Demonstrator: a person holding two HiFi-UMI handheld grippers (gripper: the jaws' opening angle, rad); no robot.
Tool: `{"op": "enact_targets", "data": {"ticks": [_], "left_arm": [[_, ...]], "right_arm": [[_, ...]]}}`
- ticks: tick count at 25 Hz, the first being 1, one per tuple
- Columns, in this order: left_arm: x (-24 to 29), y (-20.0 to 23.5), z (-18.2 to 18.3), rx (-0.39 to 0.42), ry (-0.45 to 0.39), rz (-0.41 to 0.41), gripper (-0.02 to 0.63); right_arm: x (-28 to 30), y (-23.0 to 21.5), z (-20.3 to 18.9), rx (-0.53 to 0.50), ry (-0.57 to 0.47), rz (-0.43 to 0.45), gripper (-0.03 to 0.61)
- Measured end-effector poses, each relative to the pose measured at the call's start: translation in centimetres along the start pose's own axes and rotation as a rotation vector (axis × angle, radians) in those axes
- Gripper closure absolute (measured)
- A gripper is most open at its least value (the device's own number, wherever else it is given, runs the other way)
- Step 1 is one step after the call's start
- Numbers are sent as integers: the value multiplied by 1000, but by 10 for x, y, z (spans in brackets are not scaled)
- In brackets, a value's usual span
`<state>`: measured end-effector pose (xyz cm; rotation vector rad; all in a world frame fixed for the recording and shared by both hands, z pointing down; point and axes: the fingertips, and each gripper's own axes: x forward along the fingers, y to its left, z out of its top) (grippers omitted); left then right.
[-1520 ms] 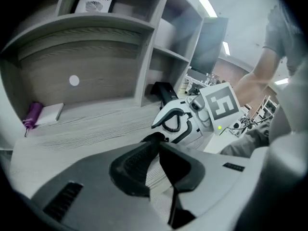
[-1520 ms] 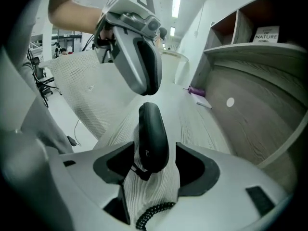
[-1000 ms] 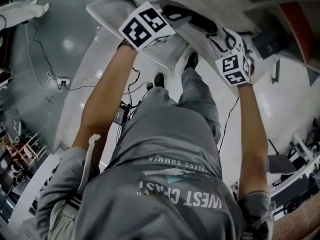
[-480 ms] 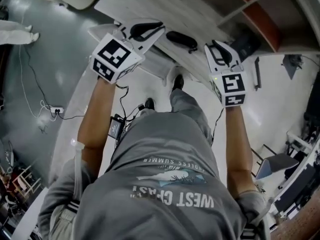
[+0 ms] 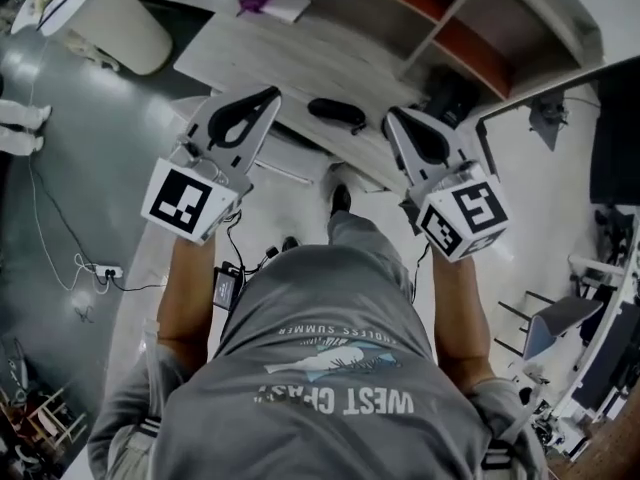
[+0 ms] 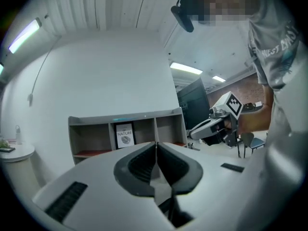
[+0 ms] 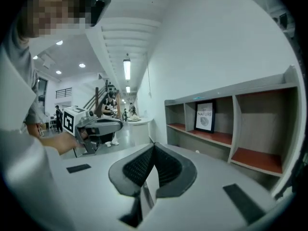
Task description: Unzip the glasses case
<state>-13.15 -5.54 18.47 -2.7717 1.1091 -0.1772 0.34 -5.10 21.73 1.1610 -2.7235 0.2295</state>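
The head view looks steeply down from above the person's shoulders, close over both tools, with the worktop (image 5: 255, 48) and the shelf unit (image 5: 455, 53) along its top edge. The left gripper view rides on the left hand-held gripper (image 5: 268, 96) and faces level along its jaws, straight at those shelves. The right gripper view rides on the right hand-held gripper (image 5: 392, 114) and sees the shelves nearer and aslant, at its right. Both gripper views share the shelf unit and its framed print (image 6: 124, 135), and each catches the other hand-held gripper at one side.
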Motion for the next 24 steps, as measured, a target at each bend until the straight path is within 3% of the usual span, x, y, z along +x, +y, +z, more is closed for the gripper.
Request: {"op": "enact_targets", "data": {"ticks": [6, 14, 24], "left_arm": [[-26, -15, 33, 10, -55, 19, 606], [-57, -13, 32, 28, -74, 16, 606], [-46, -39, 35, 16, -69, 10, 606]], "right_arm": [[-33, 29, 36, -20, -60, 21, 571], [-40, 61, 44, -18, -84, 20, 571], [-68, 49, 41, -13, -90, 13, 571]]}}
